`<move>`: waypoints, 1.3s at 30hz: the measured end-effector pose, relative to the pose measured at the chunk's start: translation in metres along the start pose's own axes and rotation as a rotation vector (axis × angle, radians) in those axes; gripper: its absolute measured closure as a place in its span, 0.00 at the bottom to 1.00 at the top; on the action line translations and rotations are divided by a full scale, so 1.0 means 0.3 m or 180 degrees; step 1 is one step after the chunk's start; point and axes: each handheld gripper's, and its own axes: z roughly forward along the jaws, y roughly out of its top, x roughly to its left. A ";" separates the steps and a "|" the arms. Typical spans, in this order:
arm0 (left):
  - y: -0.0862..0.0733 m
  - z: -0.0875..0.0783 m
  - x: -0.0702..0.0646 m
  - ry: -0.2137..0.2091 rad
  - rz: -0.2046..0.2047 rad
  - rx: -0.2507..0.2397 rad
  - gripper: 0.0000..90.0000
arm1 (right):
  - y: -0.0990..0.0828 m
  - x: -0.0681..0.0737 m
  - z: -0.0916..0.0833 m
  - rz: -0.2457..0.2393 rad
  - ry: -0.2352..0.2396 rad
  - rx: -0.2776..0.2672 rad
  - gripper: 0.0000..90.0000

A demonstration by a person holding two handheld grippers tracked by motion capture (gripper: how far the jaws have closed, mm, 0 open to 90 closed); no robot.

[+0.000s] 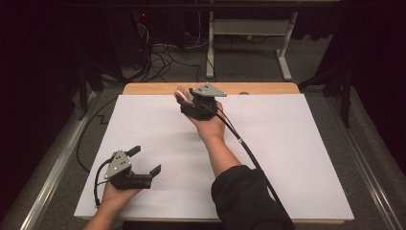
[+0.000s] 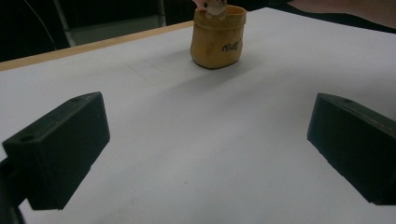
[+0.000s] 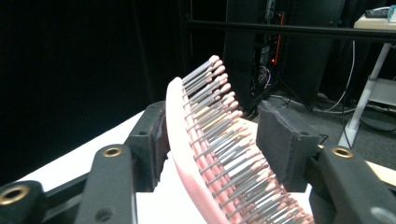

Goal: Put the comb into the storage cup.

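A pink hairbrush with grey, pink-tipped bristles stands upright between the jaws of my right gripper. Its back leans on the left jaw, and a narrow gap shows between the bristle tips and the right pad. From above, the right gripper is at the far middle of the table with the hairbrush at its tip. In the left gripper view a yellow fabric pouch stands on the white sheet, the hairbrush's end poking out of it. My left gripper rests open near the front left, nothing between its jaws.
A white sheet covers most of the wooden table. Beyond the far edge are a white desk frame and cables on the floor. Metal rails run along both sides.
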 end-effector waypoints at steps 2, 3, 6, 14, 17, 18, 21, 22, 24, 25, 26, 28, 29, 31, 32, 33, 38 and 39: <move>0.001 0.000 0.000 0.0000 -0.0003 -0.0004 0.00 | 0.000 -0.001 -0.002 0.0011 -0.0008 0.0018 0.46; 0.001 0.000 0.000 0.0001 -0.0010 -0.0007 0.00 | 0.000 -0.001 -0.003 0.0010 -0.0011 0.0017 0.44; 0.001 0.001 0.001 -0.0001 -0.0006 -0.0001 0.00 | 0.006 0.002 -0.012 -0.0029 -0.0030 0.0000 0.40; 0.001 0.002 0.002 -0.0023 -0.0028 -0.0007 0.00 | 0.023 -0.002 -0.043 -0.0027 -0.0080 0.0018 0.24; 0.000 0.003 0.003 -0.0029 -0.0042 0.0010 0.00 | 0.024 -0.006 -0.063 -0.0001 -0.0080 0.0007 0.19; 0.000 0.004 0.004 -0.0025 -0.0042 0.0008 0.00 | 0.024 -0.007 -0.068 -0.0005 -0.0087 -0.0004 0.18; -0.001 0.005 0.006 -0.0016 -0.0051 0.0015 0.00 | 0.025 -0.012 -0.088 -0.0006 -0.0064 -0.0017 0.16; -0.002 0.007 0.007 -0.0015 -0.0046 0.0021 0.00 | 0.026 -0.014 -0.093 -0.0015 -0.0059 -0.0008 0.13; -0.005 0.008 0.010 -0.0017 -0.0047 0.0042 0.00 | 0.027 -0.014 -0.105 -0.0014 -0.0048 -0.0007 0.11; -0.005 0.009 0.010 -0.0016 -0.0053 0.0046 0.00 | 0.027 -0.013 -0.113 -0.0009 -0.0035 -0.0009 0.09; -0.006 0.009 0.011 -0.0020 -0.0057 0.0052 0.00 | 0.027 -0.012 -0.117 -0.0006 -0.0034 -0.0017 0.07; -0.006 0.009 0.010 -0.0023 -0.0049 0.0046 0.00 | 0.026 -0.011 -0.128 -0.0020 -0.0028 -0.0009 0.04; -0.005 0.009 0.010 -0.0022 -0.0050 0.0038 0.00 | 0.025 -0.011 -0.133 -0.0027 -0.0025 -0.0009 0.02; -0.005 0.008 0.011 -0.0027 -0.0067 0.0026 0.00 | 0.023 -0.010 -0.147 -0.0041 -0.0033 -0.0003 0.01; -0.004 0.007 0.012 -0.0028 -0.0079 0.0020 0.00 | 0.022 -0.010 -0.152 -0.0051 -0.0031 -0.0019 0.01; -0.004 0.006 0.013 -0.0025 -0.0084 0.0015 0.00 | 0.021 -0.010 -0.160 -0.0058 -0.0018 -0.0038 0.01; -0.004 0.004 0.017 -0.0013 -0.0094 0.0029 0.00 | 0.016 -0.010 -0.200 -0.0088 -0.0009 -0.0040 0.01; -0.004 0.005 0.016 -0.0013 -0.0095 0.0031 0.00 | 0.014 -0.010 -0.208 -0.0088 -0.0015 -0.0043 0.01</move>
